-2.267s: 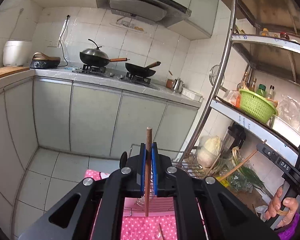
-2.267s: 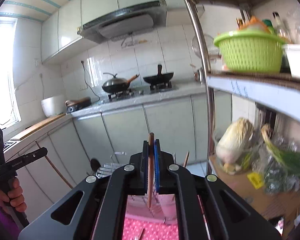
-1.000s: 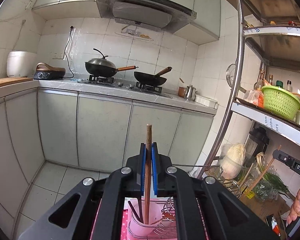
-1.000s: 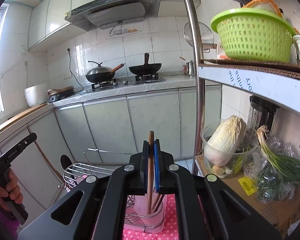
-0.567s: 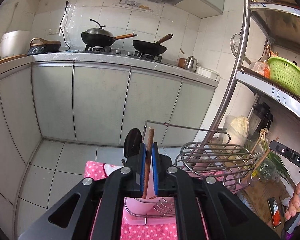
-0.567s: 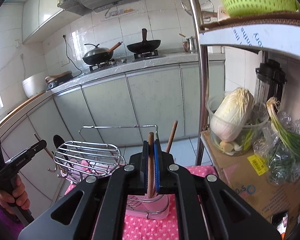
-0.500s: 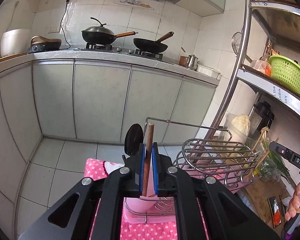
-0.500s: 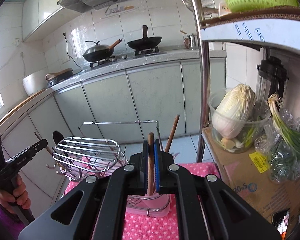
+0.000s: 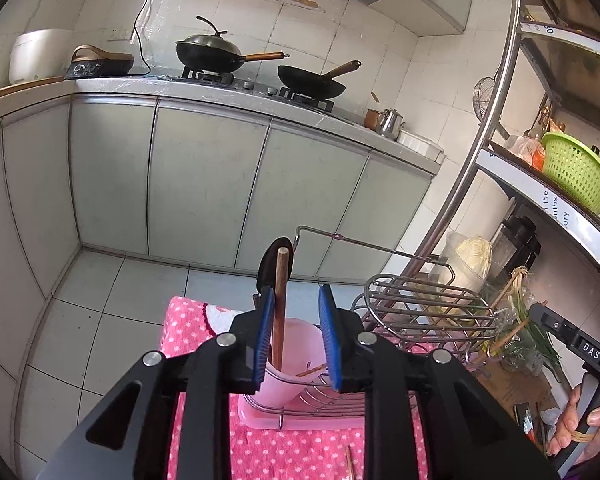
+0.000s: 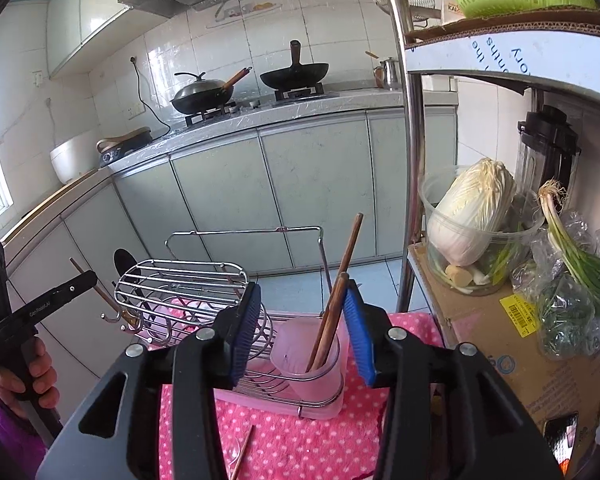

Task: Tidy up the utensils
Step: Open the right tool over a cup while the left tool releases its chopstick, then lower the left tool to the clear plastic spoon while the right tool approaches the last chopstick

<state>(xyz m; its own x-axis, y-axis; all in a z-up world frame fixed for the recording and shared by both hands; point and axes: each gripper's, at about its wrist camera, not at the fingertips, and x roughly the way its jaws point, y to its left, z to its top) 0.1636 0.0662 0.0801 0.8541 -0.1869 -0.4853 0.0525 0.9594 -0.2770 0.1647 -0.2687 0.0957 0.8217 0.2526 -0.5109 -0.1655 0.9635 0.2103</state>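
Observation:
In the left wrist view, a brown chopstick (image 9: 279, 280) stands in a pink cup (image 9: 288, 380) at the left end of the wire rack (image 9: 420, 300). My left gripper (image 9: 296, 300) straddles it. Its jaws are opening, and the stick leans by the left pad only. In the right wrist view, two chopsticks stand in another pink cup (image 10: 316, 368) at the rack's (image 10: 180, 280) right end. The shorter chopstick (image 10: 332, 312) rests near the right pad of my right gripper (image 10: 302, 292). Those jaws are opening too and are not pressing it.
The rack sits on a pink dotted cloth (image 10: 300, 440) with a loose chopstick (image 10: 242, 456) on it. A black ladle (image 9: 274, 252) hangs behind the left cup. A steel shelf post (image 10: 414, 200), a cabbage tub (image 10: 472, 220) and a cardboard box (image 10: 500, 340) stand on the right. Cabinets are behind.
Both grippers have sunk toward the cups and their jaws have parted. The chopsticks they were clamping now stand loose in the pink cups.

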